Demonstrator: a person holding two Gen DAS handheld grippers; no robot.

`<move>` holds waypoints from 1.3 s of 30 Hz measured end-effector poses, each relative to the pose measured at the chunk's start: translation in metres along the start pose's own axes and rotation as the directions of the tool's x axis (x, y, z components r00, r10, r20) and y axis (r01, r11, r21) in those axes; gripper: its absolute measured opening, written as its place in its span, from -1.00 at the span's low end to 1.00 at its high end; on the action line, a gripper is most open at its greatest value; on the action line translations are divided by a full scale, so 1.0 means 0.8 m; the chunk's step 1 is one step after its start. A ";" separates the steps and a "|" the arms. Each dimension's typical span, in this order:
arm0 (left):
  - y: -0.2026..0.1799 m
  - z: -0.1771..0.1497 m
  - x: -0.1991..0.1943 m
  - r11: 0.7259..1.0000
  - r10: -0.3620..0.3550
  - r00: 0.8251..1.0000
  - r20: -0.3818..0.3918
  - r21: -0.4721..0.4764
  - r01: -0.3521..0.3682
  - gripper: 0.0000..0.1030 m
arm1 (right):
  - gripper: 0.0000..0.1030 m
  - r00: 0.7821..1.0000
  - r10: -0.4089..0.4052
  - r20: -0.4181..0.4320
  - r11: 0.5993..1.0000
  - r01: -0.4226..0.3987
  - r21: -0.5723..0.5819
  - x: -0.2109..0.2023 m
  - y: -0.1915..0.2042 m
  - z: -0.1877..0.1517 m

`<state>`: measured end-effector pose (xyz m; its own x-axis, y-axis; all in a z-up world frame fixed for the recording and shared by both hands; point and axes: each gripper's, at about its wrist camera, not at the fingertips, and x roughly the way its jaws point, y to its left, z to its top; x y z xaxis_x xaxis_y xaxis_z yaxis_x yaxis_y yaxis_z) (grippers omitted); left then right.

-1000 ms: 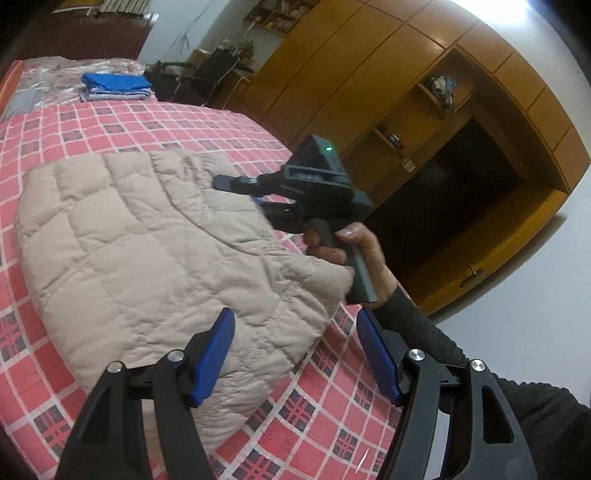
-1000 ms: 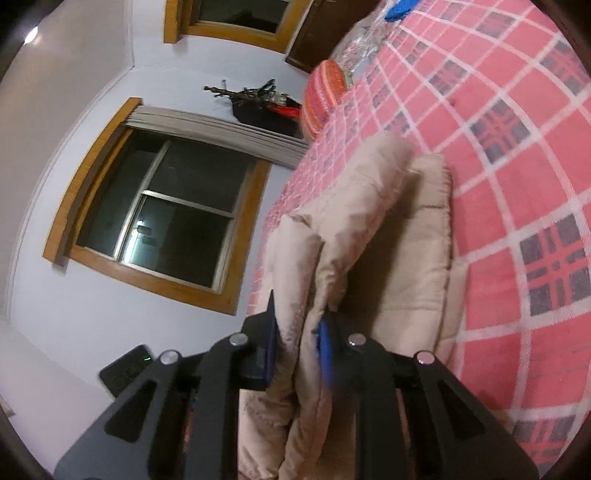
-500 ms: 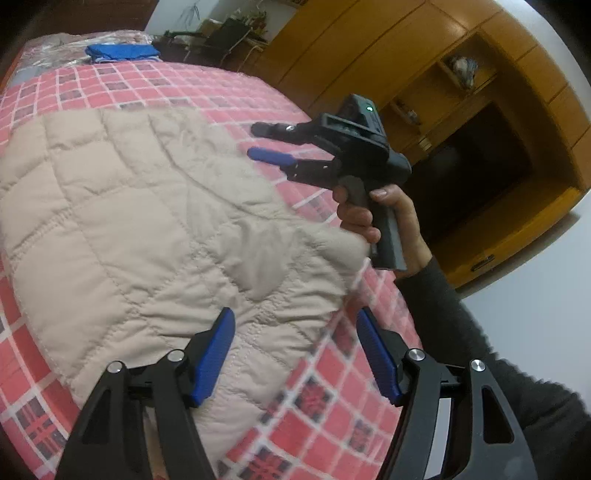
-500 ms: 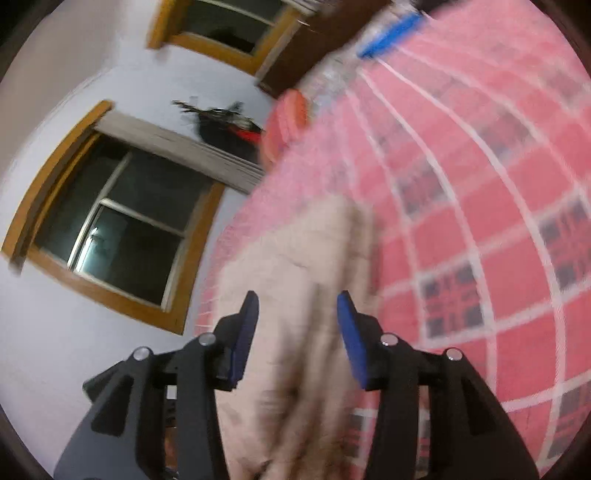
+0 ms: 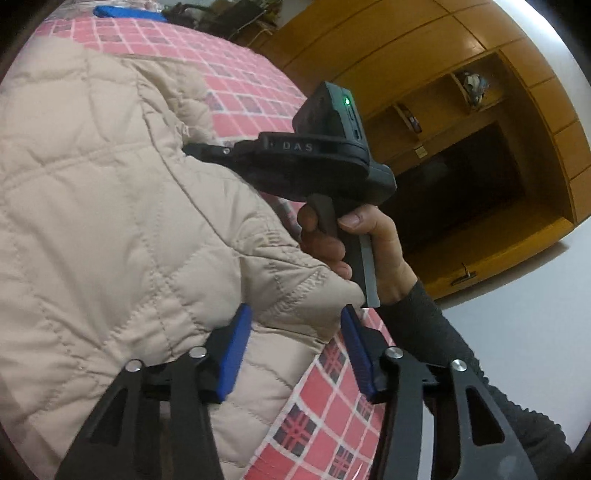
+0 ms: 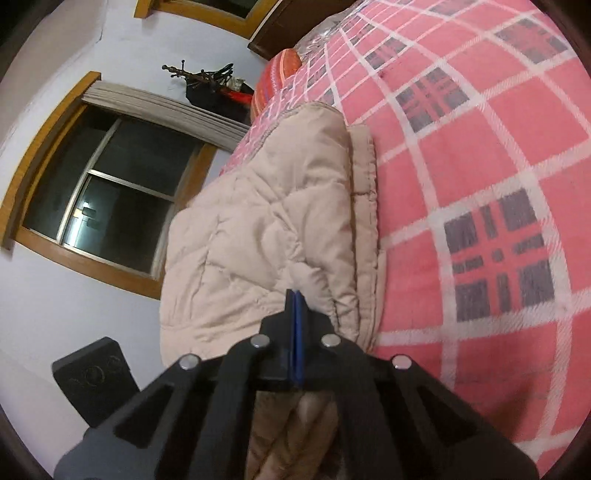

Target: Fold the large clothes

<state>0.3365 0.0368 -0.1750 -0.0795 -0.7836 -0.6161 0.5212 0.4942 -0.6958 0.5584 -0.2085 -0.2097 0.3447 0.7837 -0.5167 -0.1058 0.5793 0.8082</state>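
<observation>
1. Jacket sits half-folded on the plaid bed; left tool gapes wide around its corner, gripping nothing.
2. Right tool, pads pressed together, seems to pinch the edge. Close left before lifting evenly.

One quilted beige jacket, two hand-held grippers, one plaid blanket, perhaps one folded blue garment.

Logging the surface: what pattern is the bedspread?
Pink-red plaid bedspread with white lines and dark checks; right wrist view shows it best.
</observation>
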 end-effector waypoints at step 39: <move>0.131 0.046 -0.221 0.959 0.143 0.944 0.298 -0.276 -0.059 0.82 | 0.85 0.997 -0.025 -0.066 0.999 0.027 0.029 -0.076 0.061 0.012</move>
<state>0.4368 0.2132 -0.1253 0.2533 -0.7809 -0.5710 0.2706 0.6239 -0.7331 0.5414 -0.2306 -0.1361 0.2848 0.7820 -0.5544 -0.0696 0.5937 0.8017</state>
